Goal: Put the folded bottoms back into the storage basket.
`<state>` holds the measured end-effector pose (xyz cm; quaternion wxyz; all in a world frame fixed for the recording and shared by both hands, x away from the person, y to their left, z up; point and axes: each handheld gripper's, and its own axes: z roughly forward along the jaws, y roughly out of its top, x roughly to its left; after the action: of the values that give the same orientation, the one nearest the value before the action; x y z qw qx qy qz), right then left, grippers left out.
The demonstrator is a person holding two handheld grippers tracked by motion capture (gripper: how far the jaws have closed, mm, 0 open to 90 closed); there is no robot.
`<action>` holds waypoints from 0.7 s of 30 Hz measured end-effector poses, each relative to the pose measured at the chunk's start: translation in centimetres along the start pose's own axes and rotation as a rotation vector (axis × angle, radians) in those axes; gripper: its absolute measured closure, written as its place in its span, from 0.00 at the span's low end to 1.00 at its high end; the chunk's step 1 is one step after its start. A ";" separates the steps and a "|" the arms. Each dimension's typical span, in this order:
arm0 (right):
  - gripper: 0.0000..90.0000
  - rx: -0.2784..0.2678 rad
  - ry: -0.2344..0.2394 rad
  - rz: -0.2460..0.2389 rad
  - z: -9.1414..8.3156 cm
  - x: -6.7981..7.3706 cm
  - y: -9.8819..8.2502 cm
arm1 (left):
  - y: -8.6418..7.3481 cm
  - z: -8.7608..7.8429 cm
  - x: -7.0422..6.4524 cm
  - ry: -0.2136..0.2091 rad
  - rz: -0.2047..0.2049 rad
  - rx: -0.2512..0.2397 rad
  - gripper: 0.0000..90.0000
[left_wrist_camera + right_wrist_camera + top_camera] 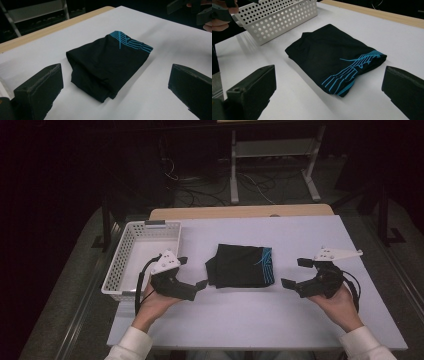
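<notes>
- Folded black garment (241, 265) lies flat mid-surface (280, 315).
- Your left tongs (192, 273) spread, just beside its left edge.
- Your right tongs (296, 272) spread, near its striped edge, holding nothing.

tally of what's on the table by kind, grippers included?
Folded black garment with blue stripes: 1
White perforated basket: 1
Grippers, both open: 2, left gripper, right gripper
Total: 4

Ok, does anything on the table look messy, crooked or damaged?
Nothing stands out. The folded black garment lies neatly mid-table, the white basket sits upright at its left, and both grippers hover open.
</notes>
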<state>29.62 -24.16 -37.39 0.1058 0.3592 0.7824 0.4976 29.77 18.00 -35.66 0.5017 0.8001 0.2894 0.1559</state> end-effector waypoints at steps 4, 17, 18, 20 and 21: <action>0.00 0.004 0.012 -0.003 0.3 -0.1 0.3 | 0.3 0.2 0.2 -0.005 0.003 0.006 0.00; 0.00 0.030 0.028 0.000 1.1 -0.7 1.0 | 1.5 1.3 1.1 -0.010 0.004 0.021 0.00; 0.00 0.030 0.028 0.000 1.1 -0.7 1.0 | 1.5 1.3 1.1 -0.010 0.004 0.021 0.00; 0.00 0.035 0.029 0.003 1.1 -0.7 1.2 | 1.7 1.4 1.2 -0.011 0.002 0.021 0.00; 0.00 0.034 0.028 0.003 1.2 -0.9 1.3 | 1.8 1.4 1.2 -0.012 0.001 0.022 0.00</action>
<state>31.44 -23.57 -37.07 0.0877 0.3552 0.7916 0.4894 32.01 17.13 -34.76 0.4946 0.8066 0.2876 0.1484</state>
